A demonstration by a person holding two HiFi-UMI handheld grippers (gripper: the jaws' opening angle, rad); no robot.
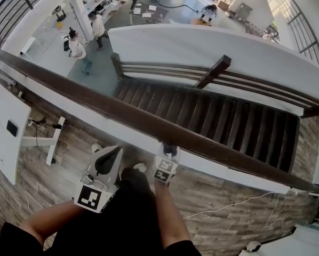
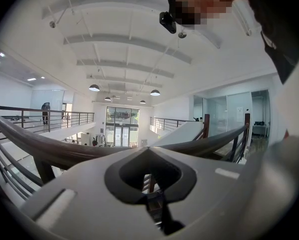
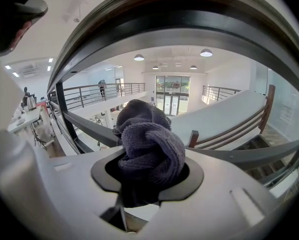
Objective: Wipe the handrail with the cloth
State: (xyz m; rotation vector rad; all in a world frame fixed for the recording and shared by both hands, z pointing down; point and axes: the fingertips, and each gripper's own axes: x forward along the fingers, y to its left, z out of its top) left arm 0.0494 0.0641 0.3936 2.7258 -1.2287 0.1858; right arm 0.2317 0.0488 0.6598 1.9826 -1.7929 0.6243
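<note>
By one handrail (image 1: pixel 149 122): right tongs (image 1: pixel 169 150) clamp one cloth (image 3: pixel 149 144); left tongs (image 1: pixel 112 154) closed, empty.

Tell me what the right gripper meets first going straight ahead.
Probably the handrail, close above the cloth the right gripper holds; dead ahead it might slip under into open air. Depth unclear.

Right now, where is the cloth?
The cloth is bunched in the right gripper, just below the handrail, near the middle of the head view.
</note>
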